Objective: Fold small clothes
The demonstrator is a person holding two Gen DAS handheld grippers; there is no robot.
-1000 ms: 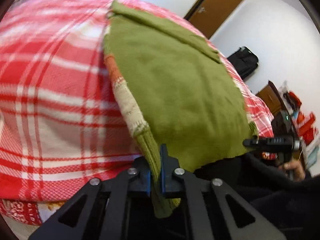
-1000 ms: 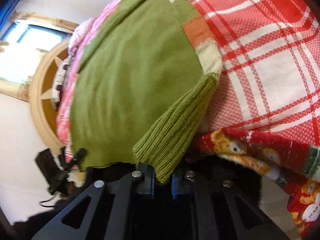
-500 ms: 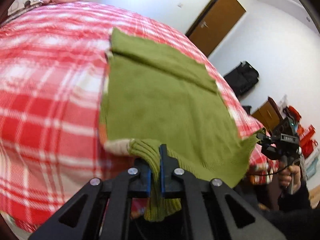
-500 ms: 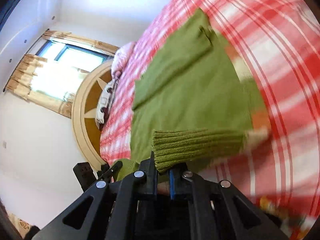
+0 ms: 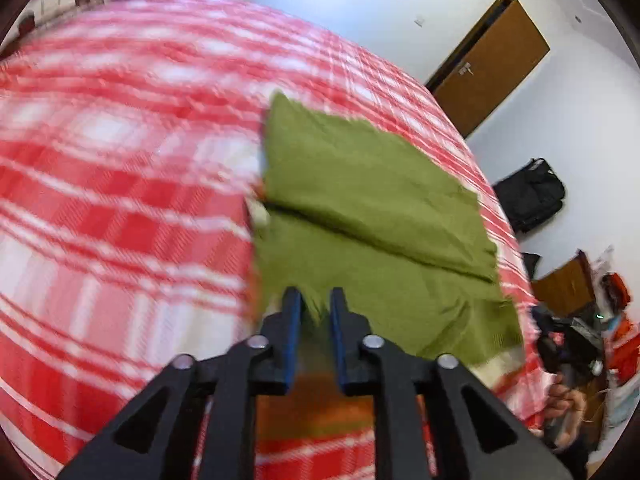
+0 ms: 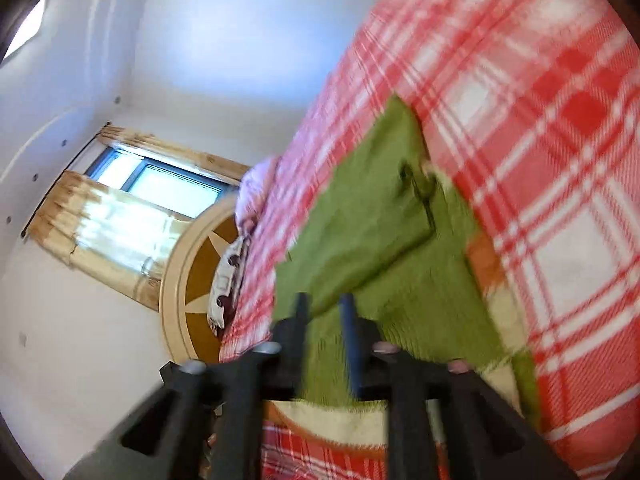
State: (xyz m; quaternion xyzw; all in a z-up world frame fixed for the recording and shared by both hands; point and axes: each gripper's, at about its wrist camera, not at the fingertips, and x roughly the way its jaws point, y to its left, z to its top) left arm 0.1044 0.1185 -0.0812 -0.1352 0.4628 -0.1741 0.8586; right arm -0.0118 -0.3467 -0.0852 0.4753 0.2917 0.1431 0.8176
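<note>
Both the left gripper (image 5: pixel 315 300) and right gripper (image 6: pixel 324 306) hover with jaws parted over the folded olive-green knitted sweater (image 5: pixel 372 216) on the red-and-white plaid bedspread (image 5: pixel 120 200).

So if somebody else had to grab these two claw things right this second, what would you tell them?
Left gripper: open, nothing held, over the near edge of the green sweater.
Right gripper: open too, over the same edge.
The sweater lies on the red plaid bedspread, its lower part folded up over the body, one crease across it.
Done: that fold, now let go.
Left: probably one more fold to make it compact. The pictures are blurred, so check the edges first.
</note>
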